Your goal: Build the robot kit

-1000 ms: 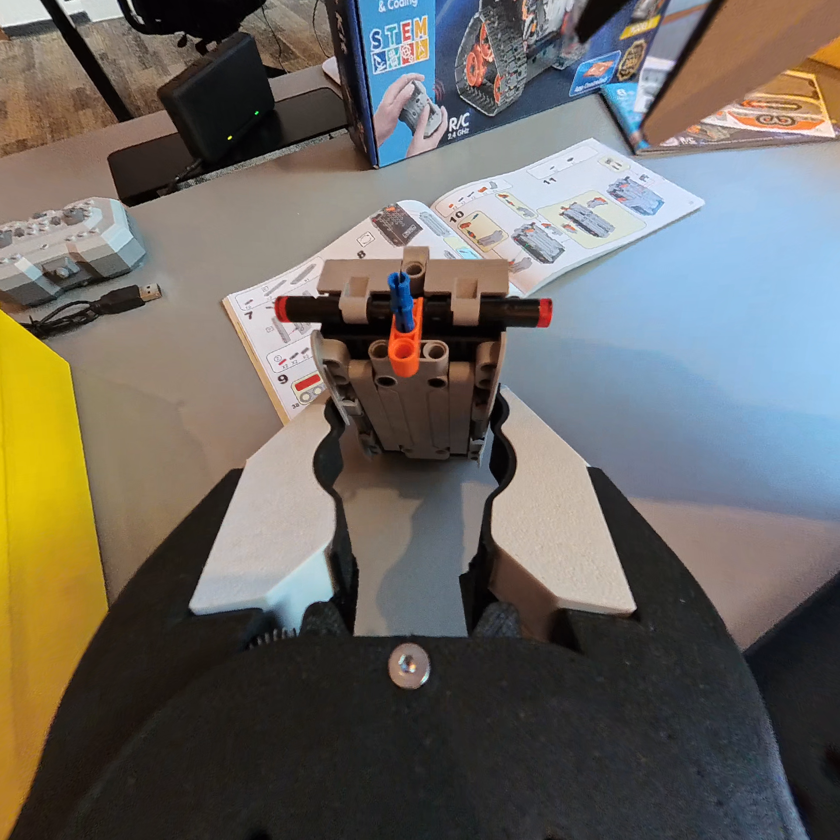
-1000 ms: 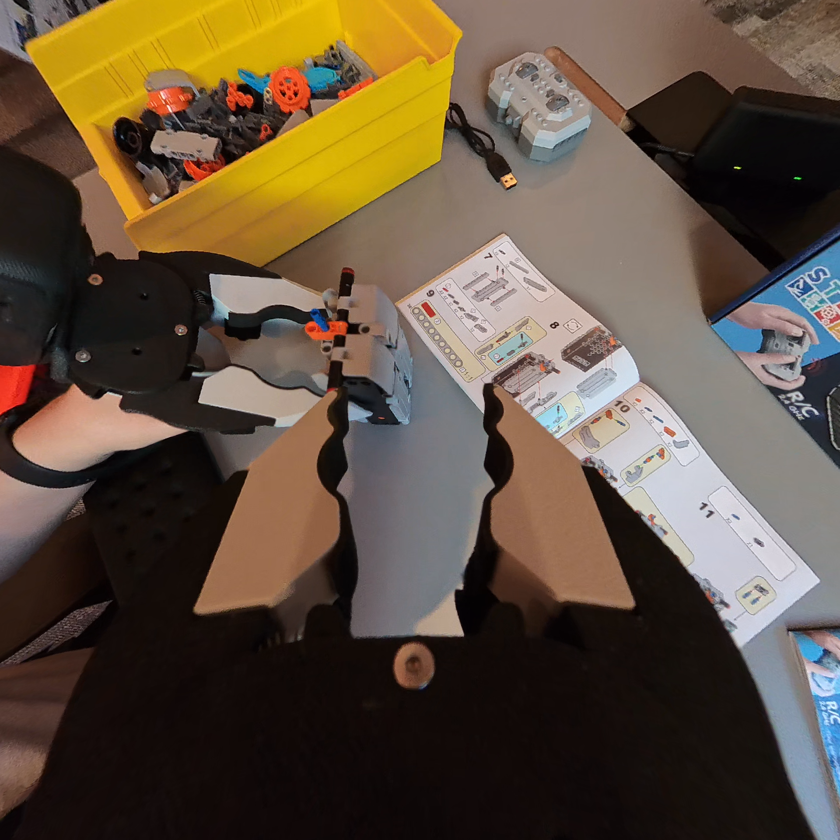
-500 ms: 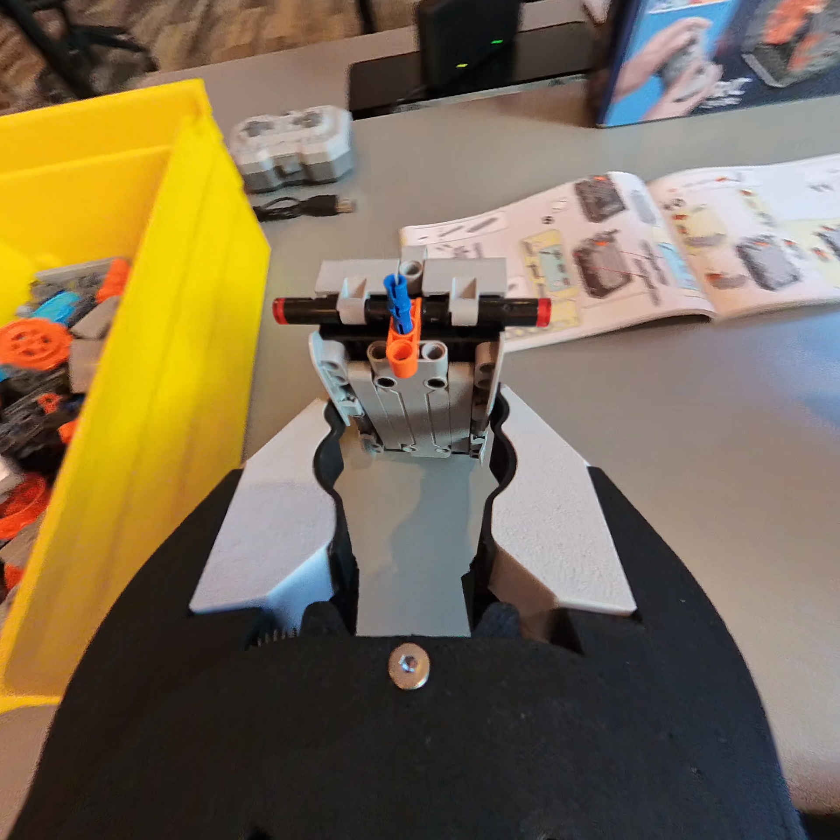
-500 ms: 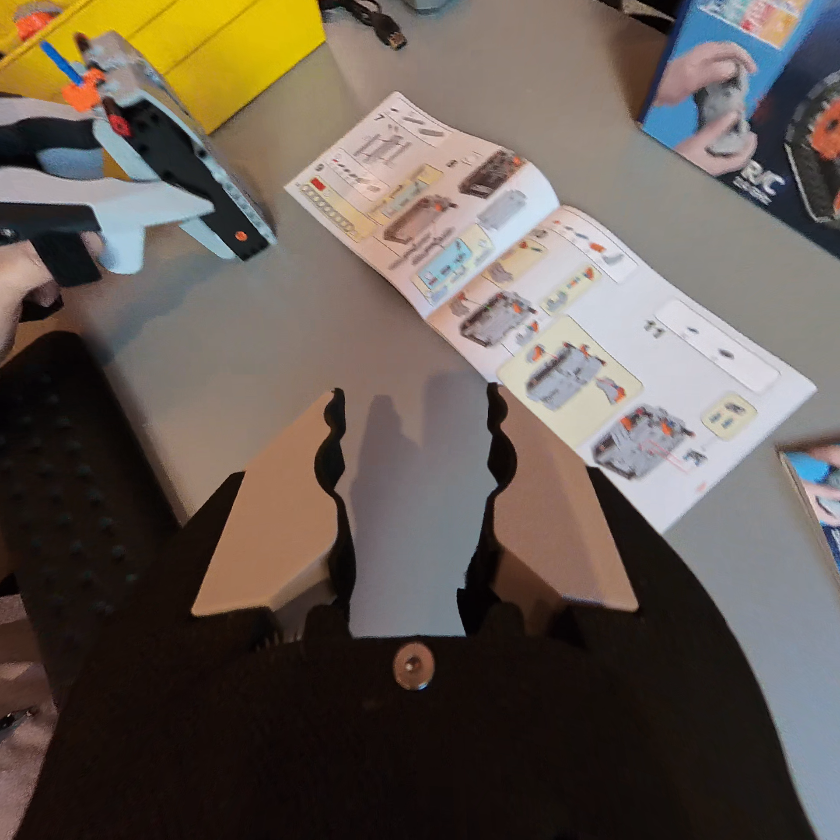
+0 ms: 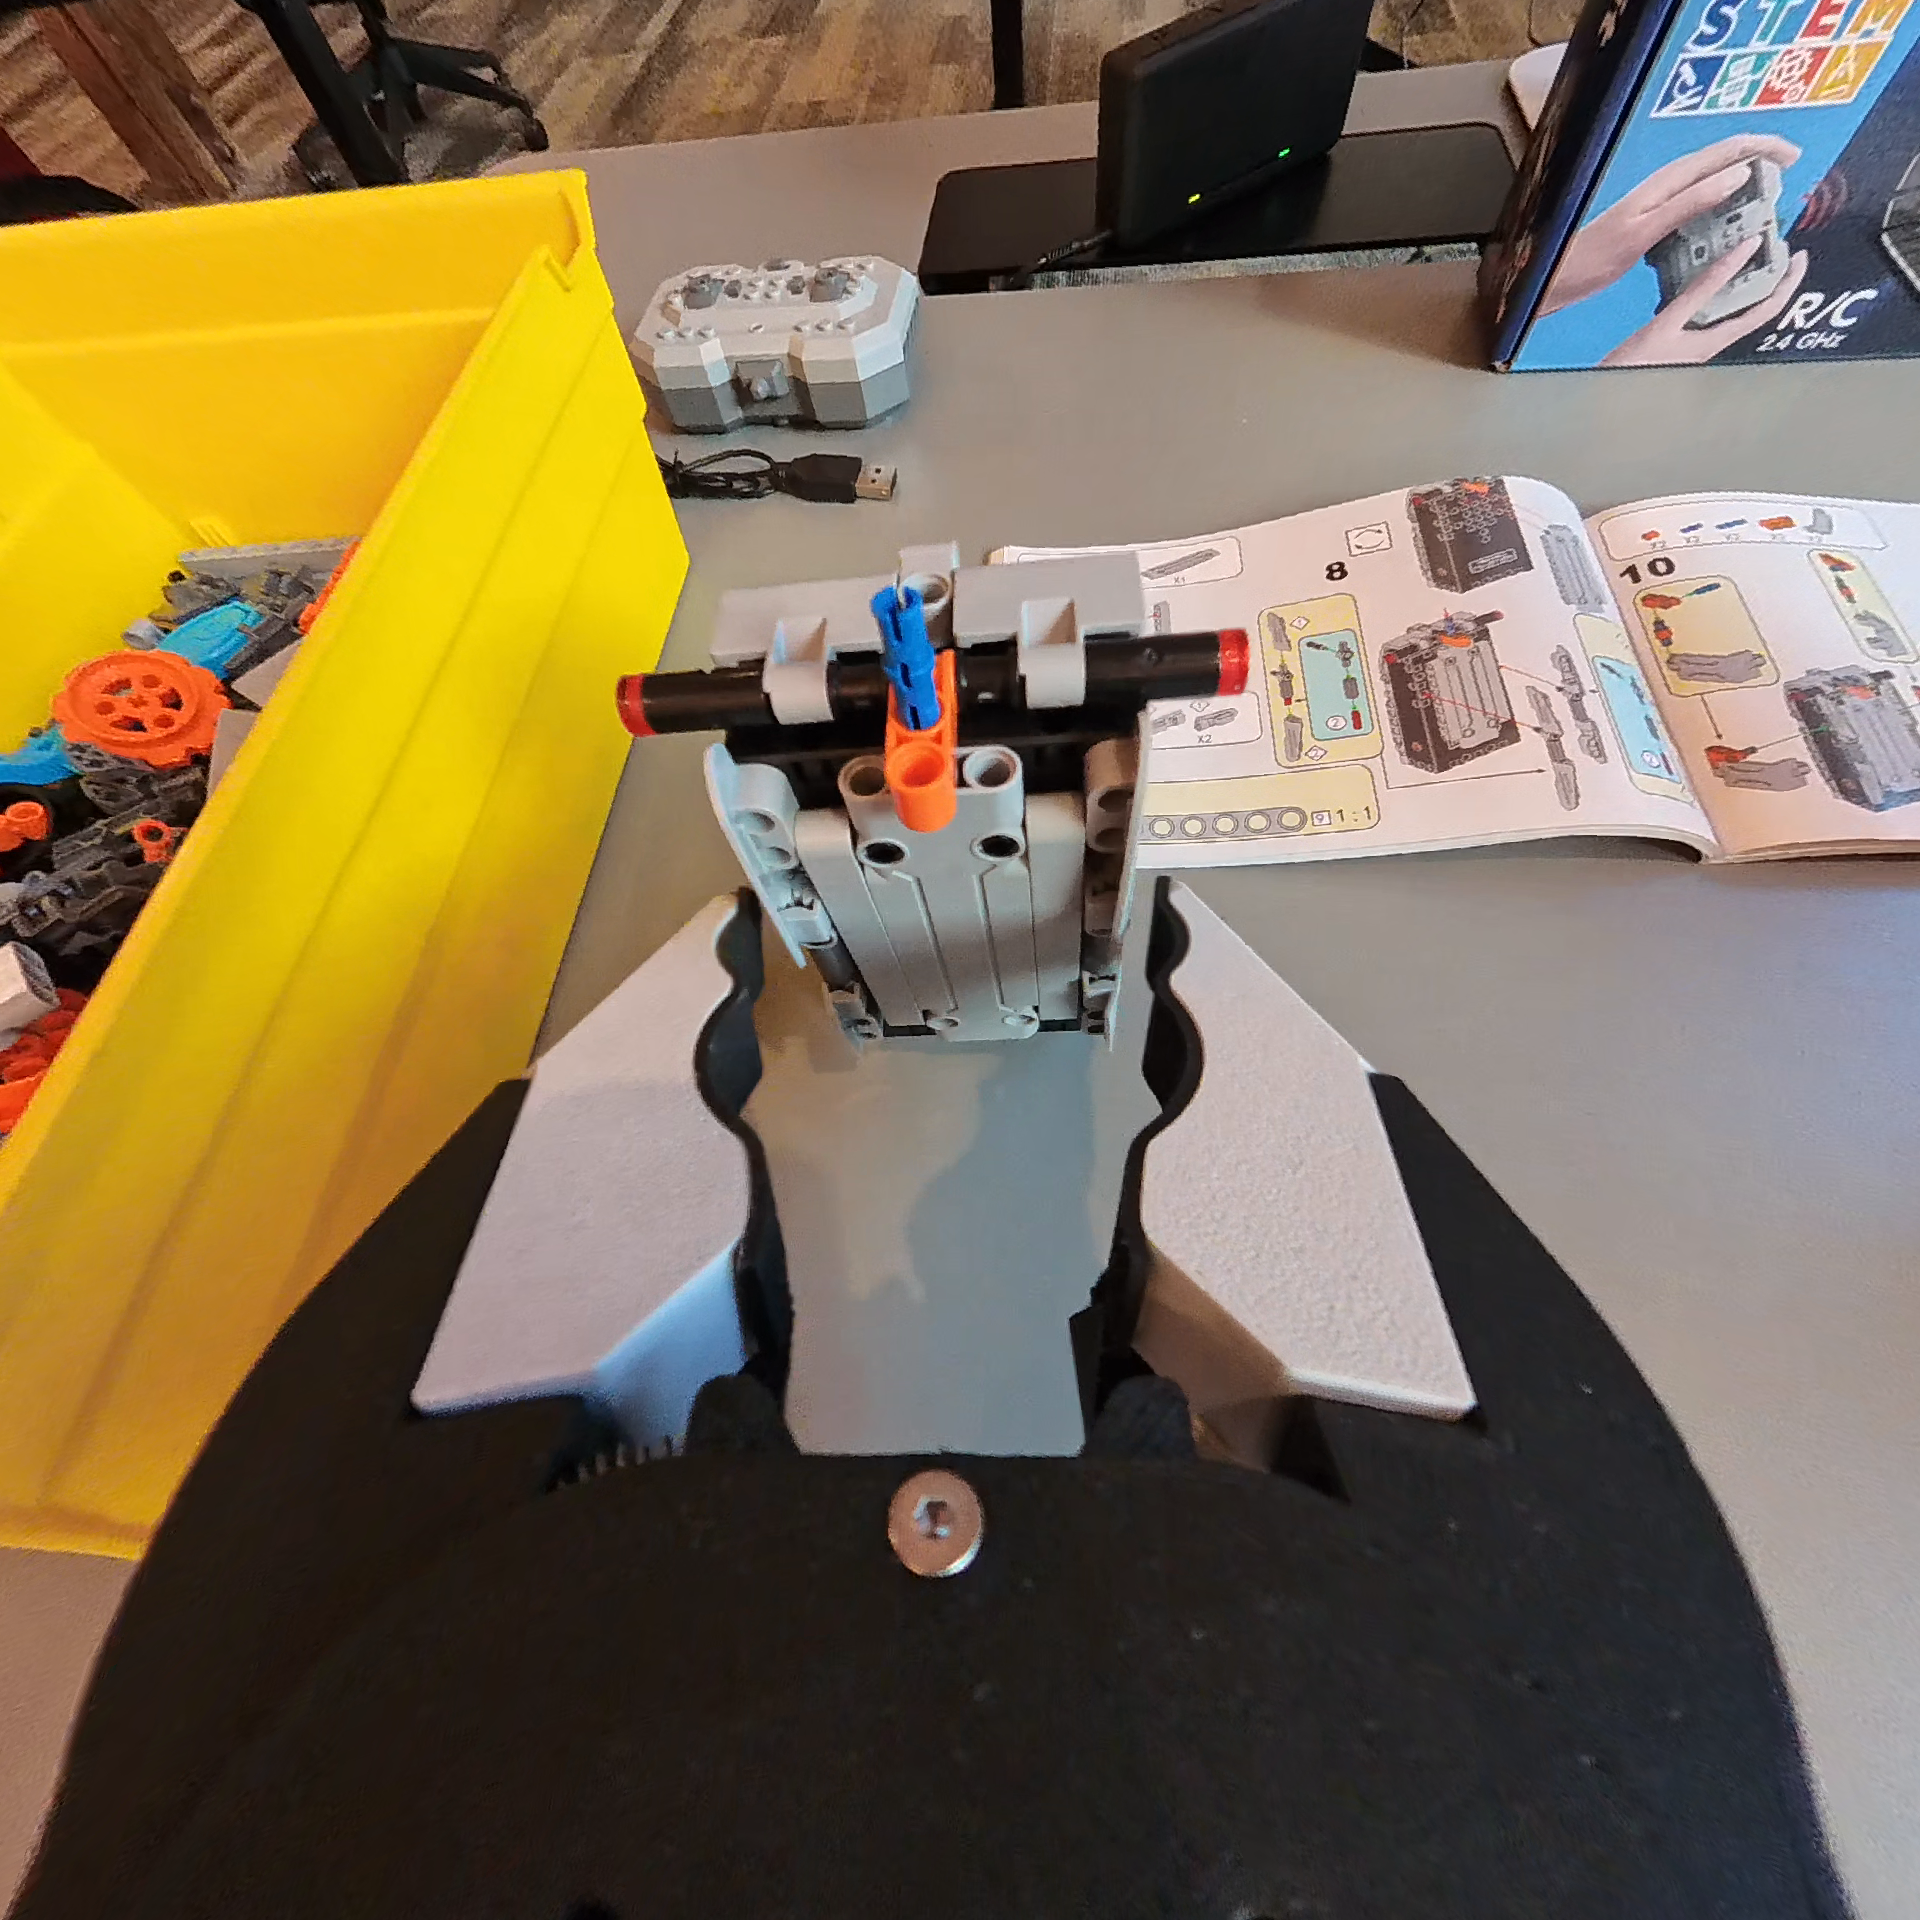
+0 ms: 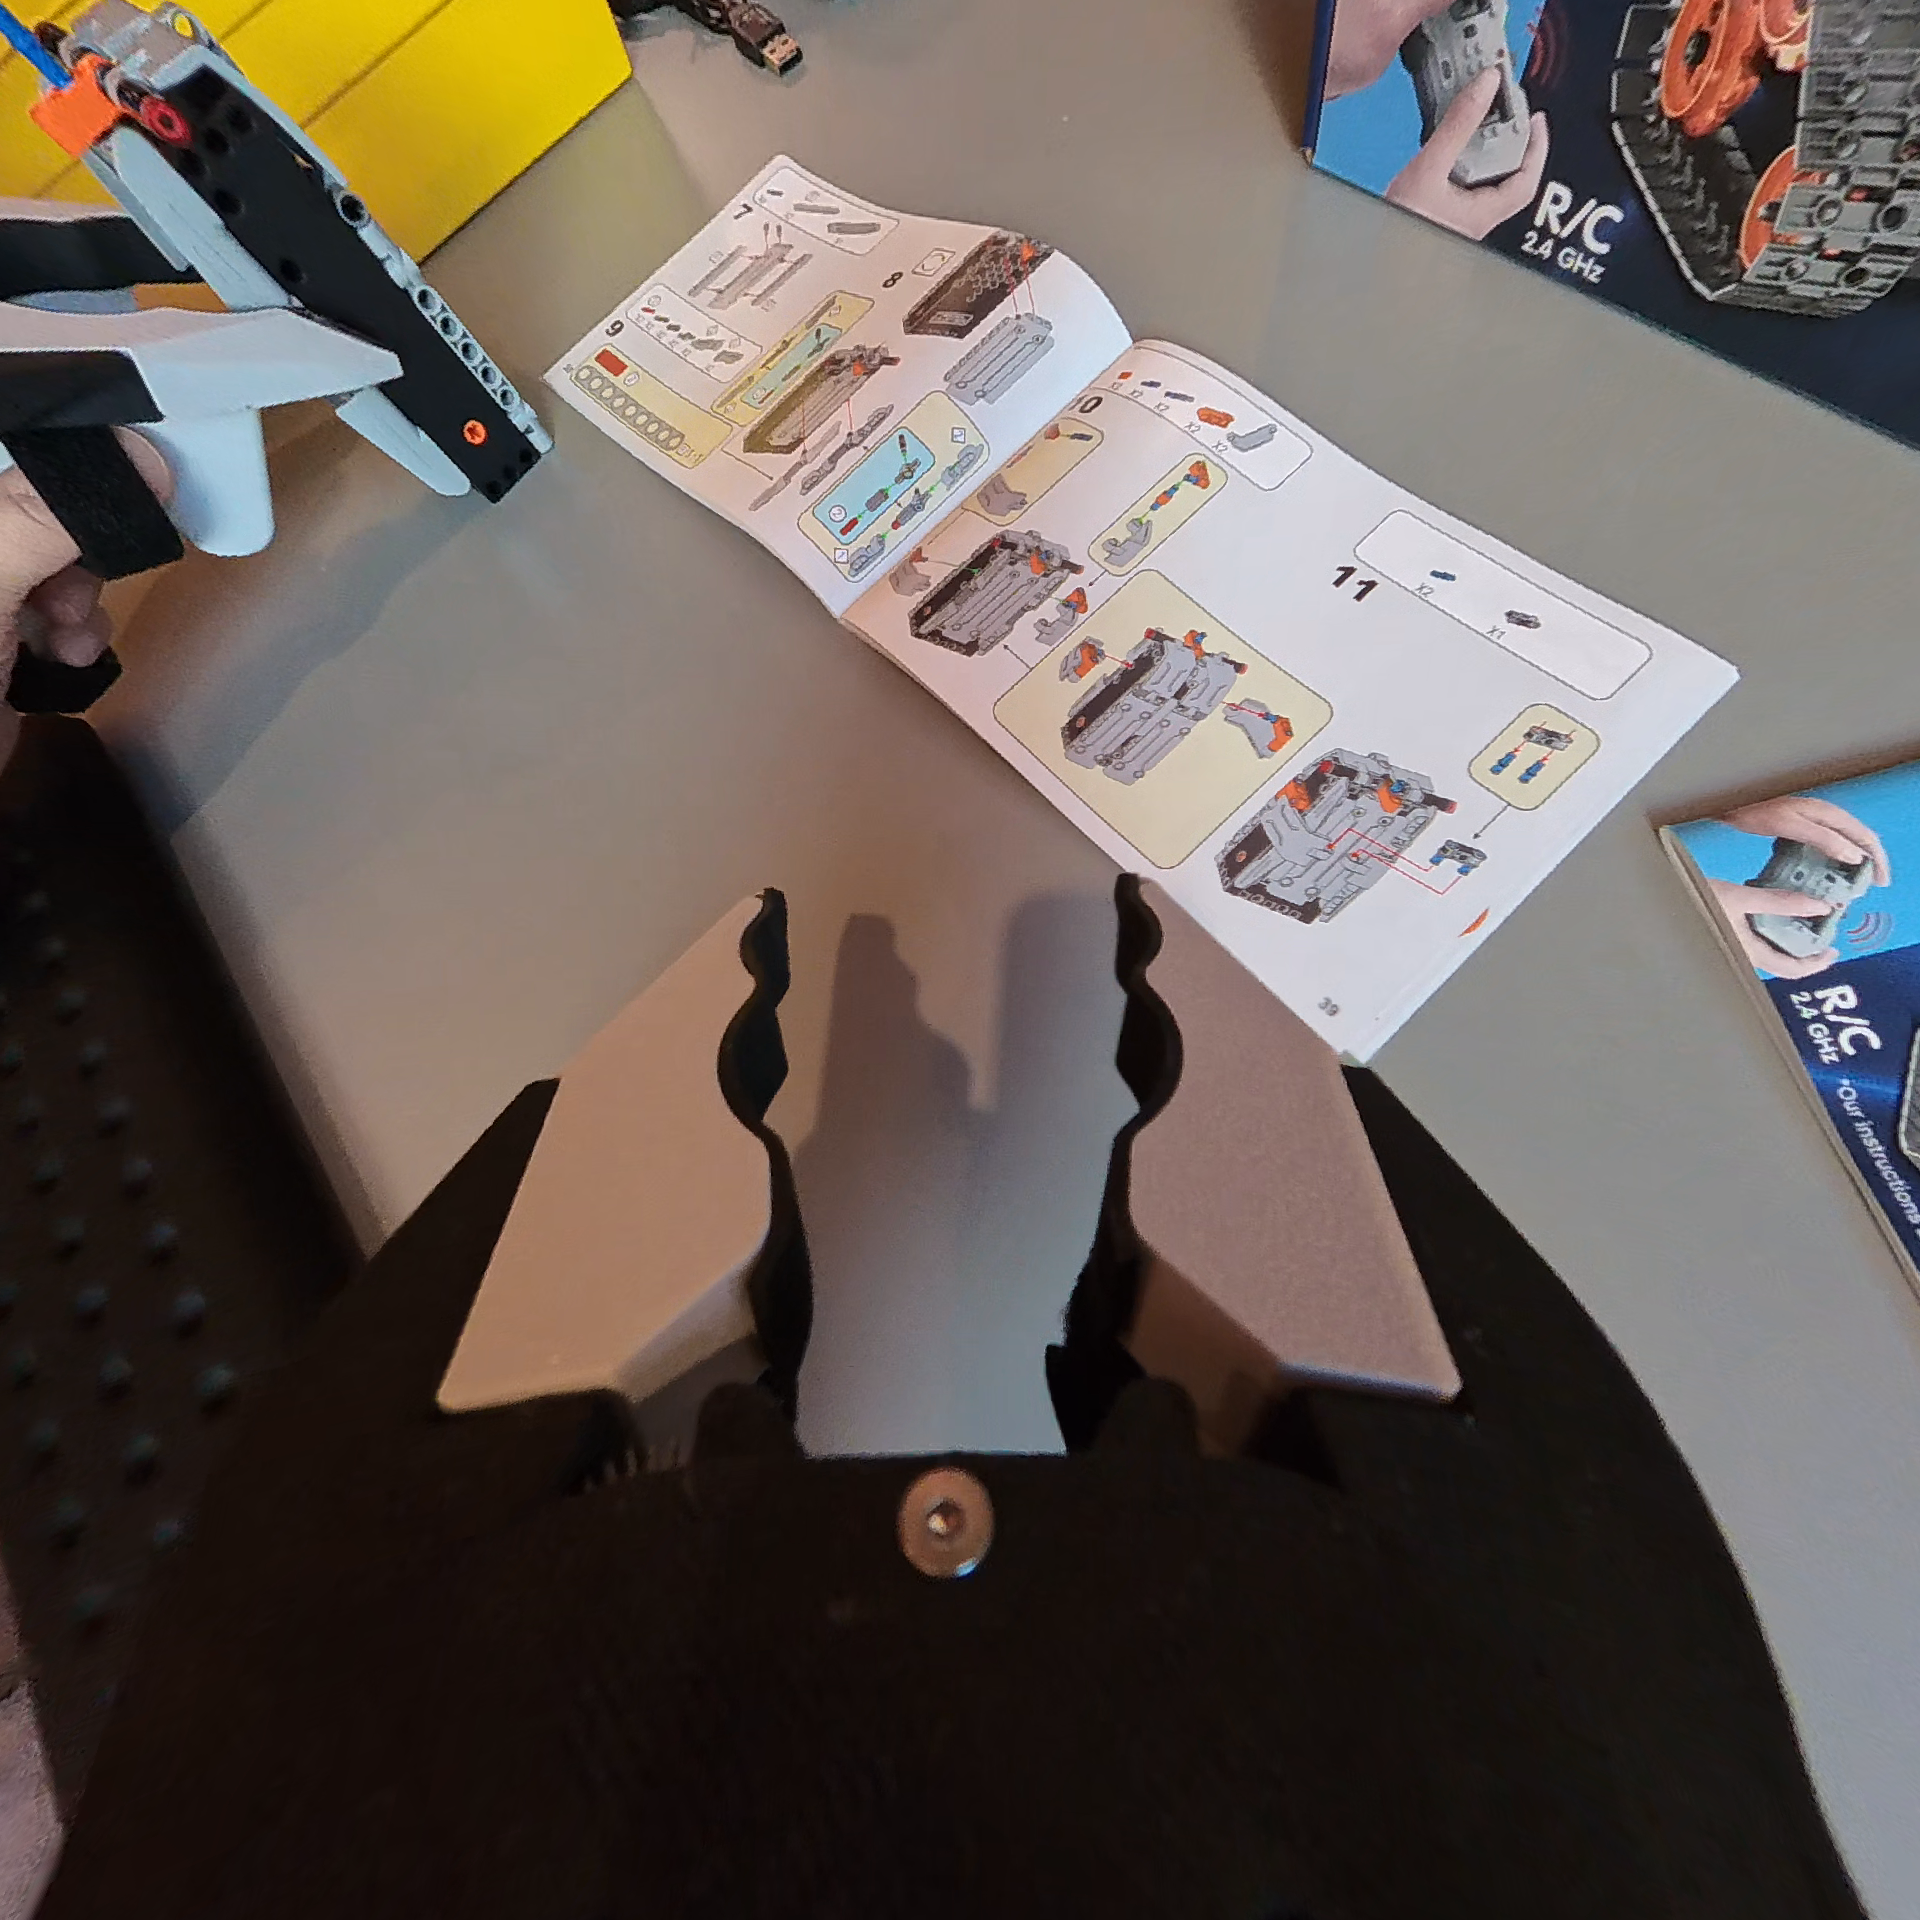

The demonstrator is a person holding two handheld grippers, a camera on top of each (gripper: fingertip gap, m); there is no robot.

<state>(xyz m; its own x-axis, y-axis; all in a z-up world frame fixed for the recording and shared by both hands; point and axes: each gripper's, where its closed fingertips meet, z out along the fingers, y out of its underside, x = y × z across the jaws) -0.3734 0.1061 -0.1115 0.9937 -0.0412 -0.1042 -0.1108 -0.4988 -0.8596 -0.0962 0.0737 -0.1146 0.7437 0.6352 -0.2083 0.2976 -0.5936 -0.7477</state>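
Observation:
My left gripper is shut on a grey and black brick assembly with a black red-tipped axle, an orange connector and a blue pin on top. It holds it above the grey table, beside the yellow bin. The same assembly and the left gripper's fingers show at the upper left of the right wrist view. My right gripper is open and empty above the table, just short of the open instruction booklet.
The yellow bin holds several loose orange, blue and grey parts. A grey remote controller and a USB cable lie behind it. The booklet lies right. A blue product box, a black device and a second manual stand around. Between my left fingertips and the grey remote controller there is roughly 25 cm.
My left gripper swung left with the assembly, so the yellow bin came into its view. My right gripper pulled back and right, away from the assembly, towards the booklet.

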